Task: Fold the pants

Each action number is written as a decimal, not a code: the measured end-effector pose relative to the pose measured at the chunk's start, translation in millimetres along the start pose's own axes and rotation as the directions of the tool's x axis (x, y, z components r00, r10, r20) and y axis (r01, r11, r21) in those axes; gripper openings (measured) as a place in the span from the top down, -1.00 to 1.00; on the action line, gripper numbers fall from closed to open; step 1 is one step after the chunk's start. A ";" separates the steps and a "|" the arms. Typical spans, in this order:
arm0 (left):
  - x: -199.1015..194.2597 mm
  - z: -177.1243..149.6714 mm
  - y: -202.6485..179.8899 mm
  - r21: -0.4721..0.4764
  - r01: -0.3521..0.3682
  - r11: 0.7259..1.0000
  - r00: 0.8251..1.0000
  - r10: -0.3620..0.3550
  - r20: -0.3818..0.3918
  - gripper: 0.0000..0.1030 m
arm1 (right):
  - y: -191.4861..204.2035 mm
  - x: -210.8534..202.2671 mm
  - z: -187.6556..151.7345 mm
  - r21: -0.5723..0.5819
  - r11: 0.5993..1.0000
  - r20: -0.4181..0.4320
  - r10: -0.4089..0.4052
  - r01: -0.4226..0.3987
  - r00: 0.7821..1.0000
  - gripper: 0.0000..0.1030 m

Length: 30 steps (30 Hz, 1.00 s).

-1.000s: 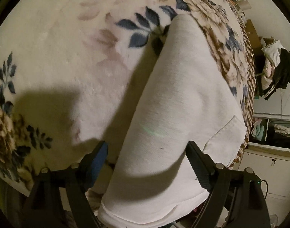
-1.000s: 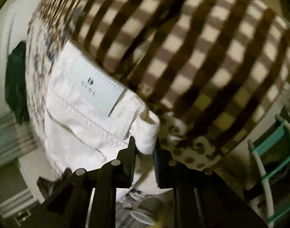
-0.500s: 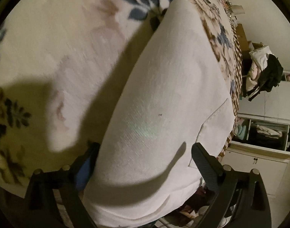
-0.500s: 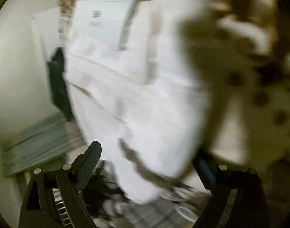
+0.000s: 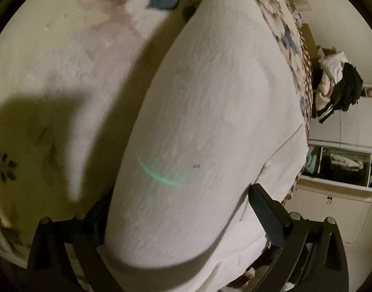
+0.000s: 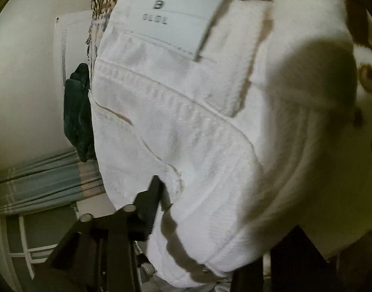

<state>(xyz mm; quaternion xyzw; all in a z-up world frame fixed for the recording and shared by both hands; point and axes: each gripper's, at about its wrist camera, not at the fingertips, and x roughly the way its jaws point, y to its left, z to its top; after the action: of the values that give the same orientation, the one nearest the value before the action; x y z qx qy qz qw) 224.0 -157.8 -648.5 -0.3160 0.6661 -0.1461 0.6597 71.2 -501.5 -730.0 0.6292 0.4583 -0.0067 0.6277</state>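
Pants (image 5: pixel 210 126): white, lying folded lengthwise on the floral blanket (image 5: pixel 64 77) of a bed, waistband end hanging over the bed's edge toward the floor.
Left hand-held gripper (image 5: pixel 178 209): released, closing, straddling the leg fabric; pads apart from the cloth on both sides, nothing clamped.
Right hand-held gripper (image 6: pixel 210 209): closing around the waistband corner near the leather label (image 6: pixel 171 17); only the left finger (image 6: pixel 149 206) visible, the other hidden behind cloth, so grip cannot be confirmed.
Risk, slip: thick seam and doubled layers at the waist likely to squeeze out if pinched near the edge only.
Risk, slide: overhanging weight likely to drag the garment off the bed once lifted unevenly.
Risk, misfold: single-layer grab on the left likely to skew the fold.
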 end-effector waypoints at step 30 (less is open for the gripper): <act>-159.5 161.0 -115.2 0.196 0.194 0.961 0.935 -0.242 0.259 0.62 | 313.2 -3.9 12.6 -0.365 0.931 0.125 0.065 -0.015 0.990 0.59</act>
<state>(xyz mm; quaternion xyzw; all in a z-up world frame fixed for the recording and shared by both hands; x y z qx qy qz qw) 395.5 -111.4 -466.6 -0.3492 0.5120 -0.2276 0.7510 259.3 -448.6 -484.9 0.5097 0.3950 0.0485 0.7628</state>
